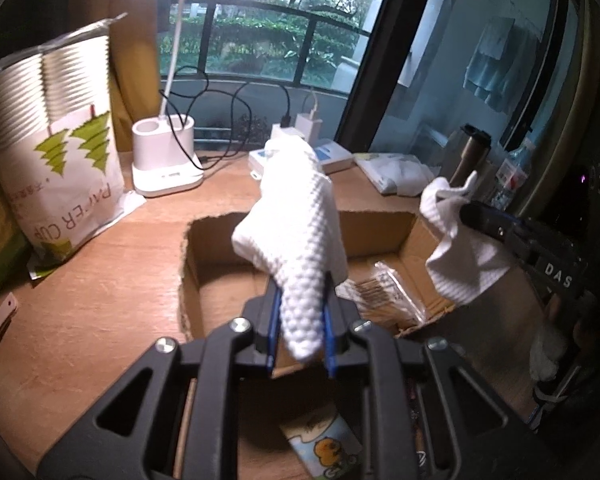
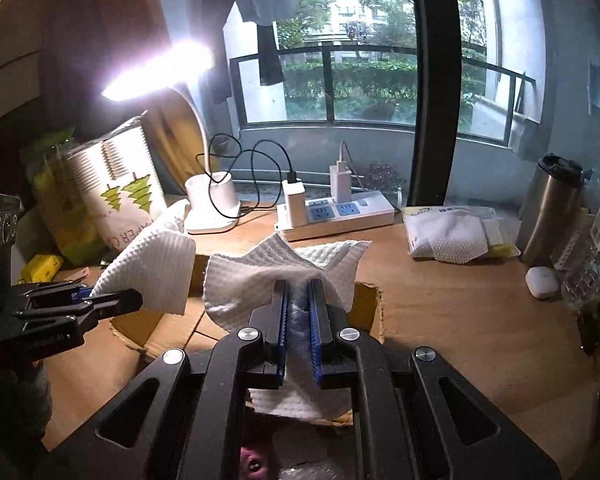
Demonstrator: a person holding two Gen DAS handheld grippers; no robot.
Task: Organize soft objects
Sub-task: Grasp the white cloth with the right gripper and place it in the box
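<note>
white cloths (image 1: 296,236) clamped in both claws (image 1: 300,344) (image 2: 298,336) above cardboard box (image 1: 216,248), power strip (image 2: 340,216) behind.

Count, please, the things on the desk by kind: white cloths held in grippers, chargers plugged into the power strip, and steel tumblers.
White cloths held in grippers: 2, one in the left gripper as left cloth, one in the right gripper as right cloth
Chargers in the power strip: 2
Steel tumblers: 1
Total: 5
</note>
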